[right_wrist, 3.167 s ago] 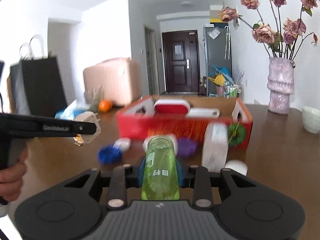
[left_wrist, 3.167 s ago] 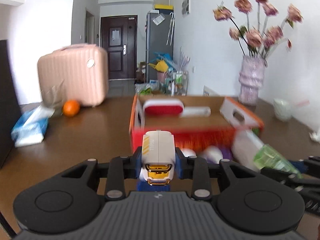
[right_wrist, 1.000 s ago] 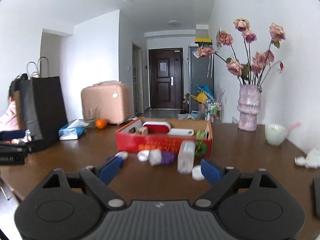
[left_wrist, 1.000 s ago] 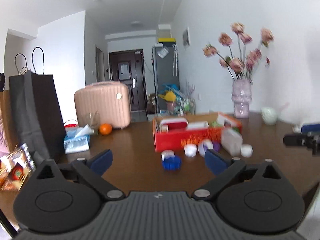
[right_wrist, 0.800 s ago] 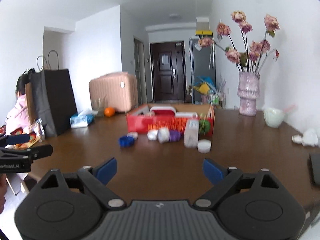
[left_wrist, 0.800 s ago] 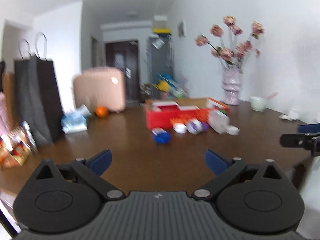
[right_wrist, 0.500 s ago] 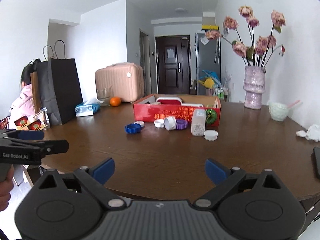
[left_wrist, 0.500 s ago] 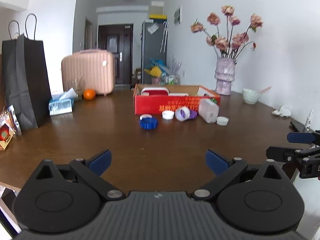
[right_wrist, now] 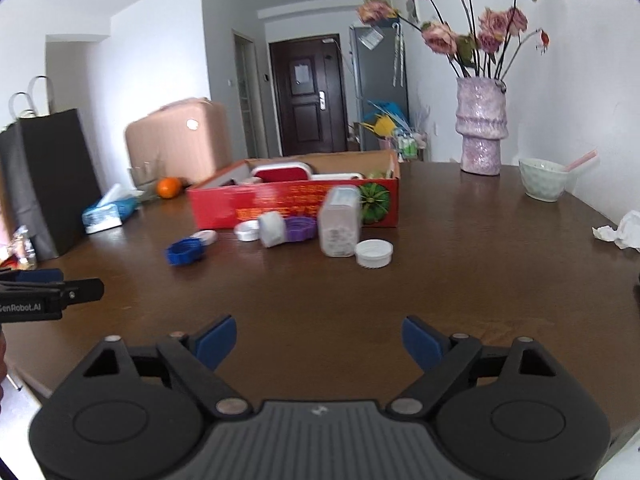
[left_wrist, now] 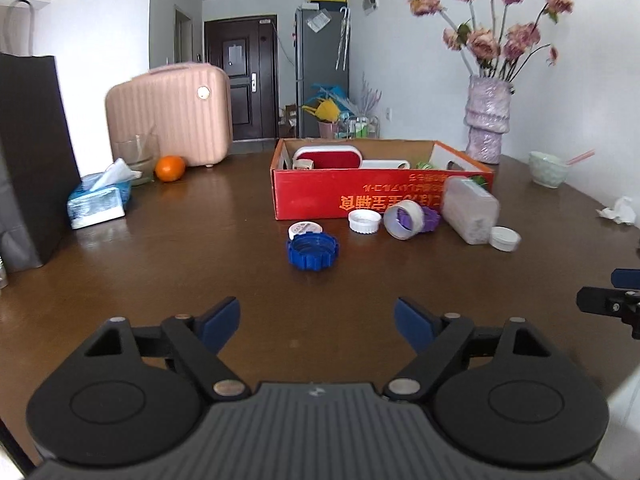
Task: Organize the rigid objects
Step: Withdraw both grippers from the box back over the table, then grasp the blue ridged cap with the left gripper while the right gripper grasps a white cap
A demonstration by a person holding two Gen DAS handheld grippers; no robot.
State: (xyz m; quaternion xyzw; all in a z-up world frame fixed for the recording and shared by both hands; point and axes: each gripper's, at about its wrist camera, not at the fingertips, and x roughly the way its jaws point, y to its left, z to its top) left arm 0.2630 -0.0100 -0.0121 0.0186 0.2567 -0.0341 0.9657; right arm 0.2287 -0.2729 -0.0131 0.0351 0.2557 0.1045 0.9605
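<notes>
Several loose caps — blue cap [left_wrist: 313, 253] ridged, open side up.

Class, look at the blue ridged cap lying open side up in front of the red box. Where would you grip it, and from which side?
Grip the blue cap across its ridged outer wall, coming in low from the near side. It lies flat and alone, with only the small white lid just behind it, so both flanks look free.
</notes>
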